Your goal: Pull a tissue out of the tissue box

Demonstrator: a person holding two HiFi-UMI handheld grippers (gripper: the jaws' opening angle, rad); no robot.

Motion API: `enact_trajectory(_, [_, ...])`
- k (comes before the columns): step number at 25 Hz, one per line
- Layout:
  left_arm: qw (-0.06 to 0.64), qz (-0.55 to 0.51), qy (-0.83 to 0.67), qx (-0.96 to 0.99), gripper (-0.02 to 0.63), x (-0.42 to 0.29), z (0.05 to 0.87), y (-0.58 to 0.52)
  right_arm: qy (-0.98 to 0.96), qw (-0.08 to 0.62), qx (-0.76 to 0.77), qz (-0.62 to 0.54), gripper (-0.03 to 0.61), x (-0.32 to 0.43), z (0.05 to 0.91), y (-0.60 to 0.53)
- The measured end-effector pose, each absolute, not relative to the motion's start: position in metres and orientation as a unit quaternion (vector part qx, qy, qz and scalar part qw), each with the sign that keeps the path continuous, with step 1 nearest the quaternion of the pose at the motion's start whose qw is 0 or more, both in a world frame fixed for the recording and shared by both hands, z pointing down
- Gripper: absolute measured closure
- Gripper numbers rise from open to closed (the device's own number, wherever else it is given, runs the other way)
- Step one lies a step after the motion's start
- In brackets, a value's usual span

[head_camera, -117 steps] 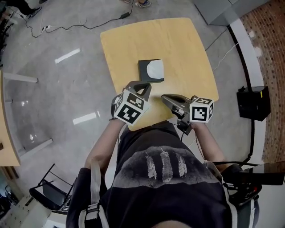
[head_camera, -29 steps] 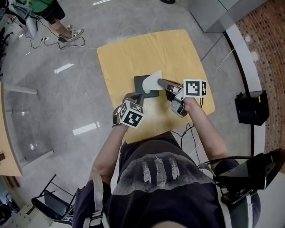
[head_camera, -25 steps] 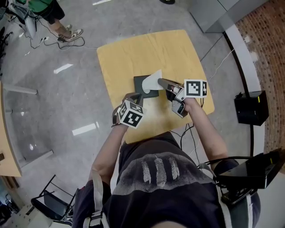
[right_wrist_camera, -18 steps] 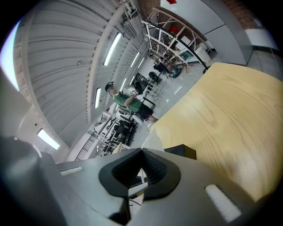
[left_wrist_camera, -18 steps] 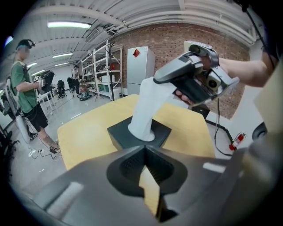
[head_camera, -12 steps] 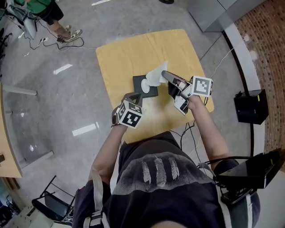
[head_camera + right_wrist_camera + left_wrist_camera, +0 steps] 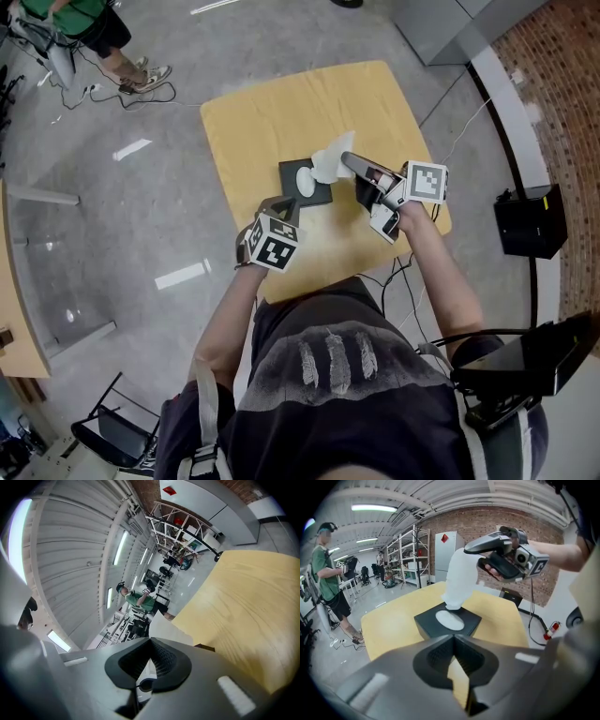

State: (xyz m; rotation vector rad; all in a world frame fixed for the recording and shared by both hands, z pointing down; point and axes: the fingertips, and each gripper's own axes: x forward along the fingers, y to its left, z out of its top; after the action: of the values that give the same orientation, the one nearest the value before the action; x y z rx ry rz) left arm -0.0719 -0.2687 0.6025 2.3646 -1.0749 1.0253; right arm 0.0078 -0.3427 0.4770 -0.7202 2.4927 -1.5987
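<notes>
Head view, right claw (image 7: 346, 160) clamping white tissue (image 7: 328, 163) over black box (image 7: 289, 174), left claw (image 7: 279, 202) together

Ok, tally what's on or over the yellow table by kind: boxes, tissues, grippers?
Black tissue box: 1
White tissue, sticking up out of the box: 1
Grippers: 2, the left gripper shut and empty, the right gripper shut on the tissue
Total: 4

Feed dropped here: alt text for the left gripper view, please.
The right gripper holds a white tissue pinched, hanging over a black tissue box on a yellow table. The left gripper, jaws shut, fills the foreground.
</notes>
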Motion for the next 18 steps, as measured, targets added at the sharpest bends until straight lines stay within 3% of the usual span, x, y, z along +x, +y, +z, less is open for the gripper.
enact_trajectory(3, [0.173, 0.362, -0.378, 0.834, 0.611, -0.073, 0.603, -0.265, 0.817, 0.045, -0.237, -0.524, 0.583, 0.012, 0.475, -0.344])
enact_trajectory(9, [0.165, 0.356, -0.382, 0.837, 0.611, -0.075, 0.603, -0.263, 0.795, 0.122, -0.258, -0.536, 0.583, 0.054, 0.464, -0.364])
enact_trajectory(18, [0.169, 0.363, -0.376, 0.835, 0.611, -0.089, 0.602, -0.264, 0.742, 0.068, -0.347, -0.57, 0.583, 0.086, 0.563, -0.349])
